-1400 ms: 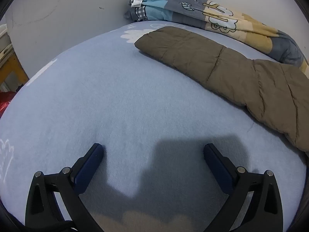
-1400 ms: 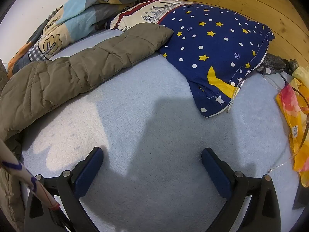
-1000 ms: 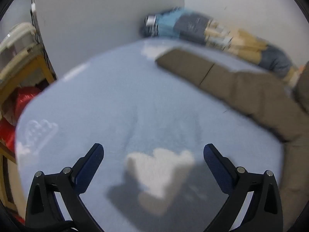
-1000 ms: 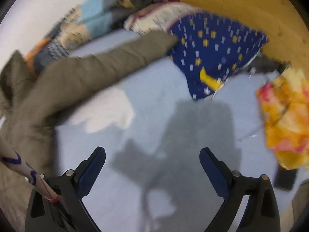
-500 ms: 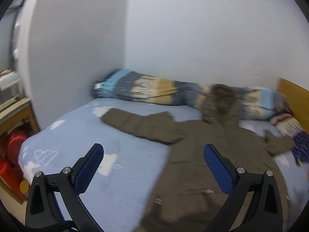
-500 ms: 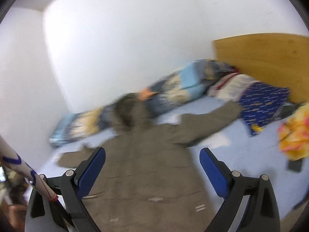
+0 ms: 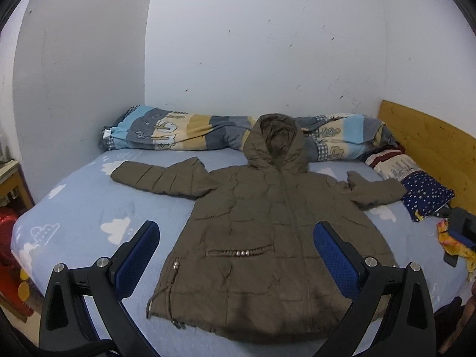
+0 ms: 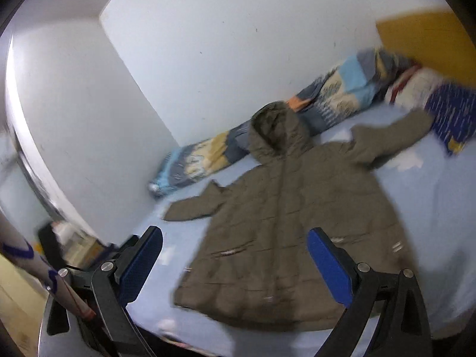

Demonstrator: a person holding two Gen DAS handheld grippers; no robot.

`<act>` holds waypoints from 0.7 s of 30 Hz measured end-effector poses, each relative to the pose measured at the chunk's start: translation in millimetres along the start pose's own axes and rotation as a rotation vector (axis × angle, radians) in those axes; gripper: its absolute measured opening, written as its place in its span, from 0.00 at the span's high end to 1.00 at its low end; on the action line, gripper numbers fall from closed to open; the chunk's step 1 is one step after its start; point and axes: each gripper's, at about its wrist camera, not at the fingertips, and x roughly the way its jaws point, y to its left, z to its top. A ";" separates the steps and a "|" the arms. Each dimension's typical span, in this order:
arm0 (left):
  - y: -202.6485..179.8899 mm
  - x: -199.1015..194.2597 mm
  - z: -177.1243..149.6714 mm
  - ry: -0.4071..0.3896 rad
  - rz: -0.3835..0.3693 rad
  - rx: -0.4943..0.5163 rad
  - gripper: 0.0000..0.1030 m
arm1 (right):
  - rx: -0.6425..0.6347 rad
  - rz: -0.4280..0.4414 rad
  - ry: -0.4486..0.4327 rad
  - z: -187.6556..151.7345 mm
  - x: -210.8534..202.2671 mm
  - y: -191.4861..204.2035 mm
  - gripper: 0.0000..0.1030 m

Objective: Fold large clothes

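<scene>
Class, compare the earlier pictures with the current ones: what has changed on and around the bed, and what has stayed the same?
Both grippers, left and right, pulled back and up from the bed, so the whole brown hooded coat now shows. Neither took hold of anything. The coat stays spread flat, sleeves out; both jaws remain open.

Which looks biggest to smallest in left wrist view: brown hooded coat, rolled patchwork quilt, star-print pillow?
1. brown hooded coat, nearest the camera, which inflates it
2. rolled patchwork quilt
3. star-print pillow, partly covered by the coat sleeve
</scene>
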 end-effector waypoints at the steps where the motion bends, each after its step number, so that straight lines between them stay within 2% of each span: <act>1: -2.9 1.5 -5.1 0.007 0.021 0.006 0.00 | -0.028 -0.044 0.002 -5.2 -3.0 4.8 0.03; 4: -8.8 10.9 -11.7 0.048 0.046 0.010 0.00 | -0.119 -0.217 0.041 -12.8 5.9 20.0 0.03; 7: -8.2 17.9 -27.6 0.086 0.042 -0.001 0.00 | -0.146 -0.308 0.049 -26.3 10.2 25.3 0.03; 15: -9.8 25.2 -46.9 0.085 0.040 0.022 0.00 | -0.200 -0.357 0.124 -52.3 26.9 40.2 0.03; 21: -2.6 42.3 -60.2 0.125 0.050 0.005 0.00 | -0.254 -0.387 0.148 -65.9 36.9 53.3 0.03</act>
